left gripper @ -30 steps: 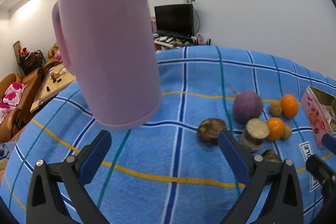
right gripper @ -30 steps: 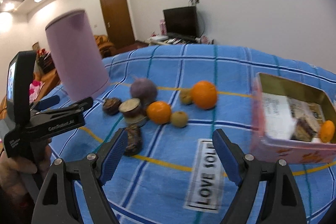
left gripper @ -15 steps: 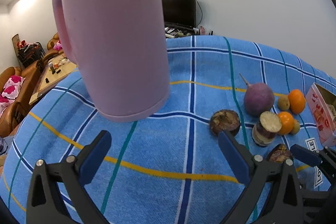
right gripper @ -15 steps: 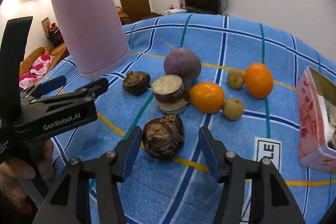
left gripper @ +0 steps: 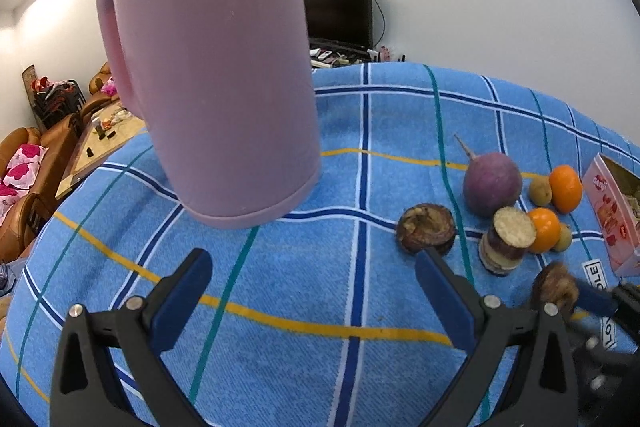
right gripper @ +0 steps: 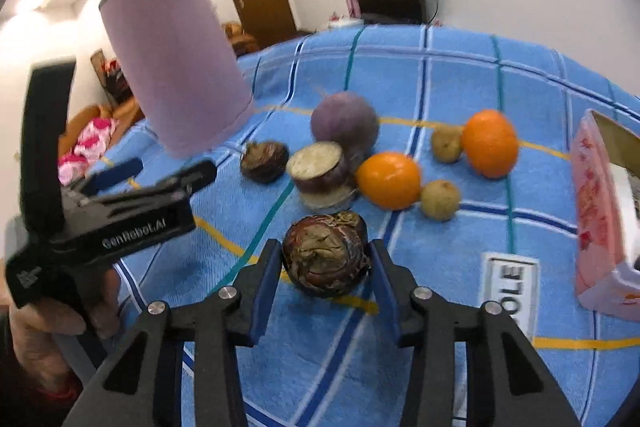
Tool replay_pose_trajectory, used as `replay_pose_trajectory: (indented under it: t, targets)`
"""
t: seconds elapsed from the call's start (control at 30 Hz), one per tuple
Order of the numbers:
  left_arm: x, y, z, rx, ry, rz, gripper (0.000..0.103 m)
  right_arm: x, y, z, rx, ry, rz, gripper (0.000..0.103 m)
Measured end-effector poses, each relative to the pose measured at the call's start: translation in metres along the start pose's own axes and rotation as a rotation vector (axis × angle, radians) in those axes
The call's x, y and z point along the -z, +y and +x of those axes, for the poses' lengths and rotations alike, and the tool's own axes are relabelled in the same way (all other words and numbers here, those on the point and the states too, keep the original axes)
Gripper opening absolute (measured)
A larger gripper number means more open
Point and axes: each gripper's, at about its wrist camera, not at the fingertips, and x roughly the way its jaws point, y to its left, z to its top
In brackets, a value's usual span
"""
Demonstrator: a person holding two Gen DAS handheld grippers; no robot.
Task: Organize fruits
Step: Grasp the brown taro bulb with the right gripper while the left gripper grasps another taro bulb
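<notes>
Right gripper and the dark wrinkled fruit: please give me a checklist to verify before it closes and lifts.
1. Dark wrinkled fruit sits between the right gripper jaws: ok.
2. Jaws firmly pressing both sides: cannot tell.
3. Fruit apart from the cut piece behind it: ok.
4. Pink box open on the right side: ok.
5. Left gripper open and holding nothing: ok.
6. Pink jug apart from the fruits: ok.

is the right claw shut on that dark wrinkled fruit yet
Nearly: right claw brackets the dark wrinkled fruit, fingers at its sides, but contact cannot be told.
</notes>
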Motion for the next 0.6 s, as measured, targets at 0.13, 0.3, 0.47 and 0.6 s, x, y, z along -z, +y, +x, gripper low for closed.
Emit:
replay_pose_trajectory:
  t: [0.13, 0.3, 0.47, 0.6]
  targets:
    - [-0.004, -0.014, -0.004, 0.045, 0.010, 0.063, 0.101, -0.003, -0.010, -0.022, 0.083, -0.112, -0.008, 0.046]
    - [-0.020, -0.047, 0.003, 0.034, 0.030, 0.250, 0.094, -0.011, -0.030, -0.039, 0.089, -0.181, 0.048, 0.046]
    - [-0.031, -0.050, 0.028, 0.088, 0.095, 0.216, 0.082, -0.010, -0.037, -0.040, 0.098, -0.189, 0.064, 0.046]
    - [-0.029, -0.054, 0.048, 0.124, 0.154, 0.203, 0.074, -0.009, -0.039, -0.041, 0.092, -0.186, 0.067, 0.046]
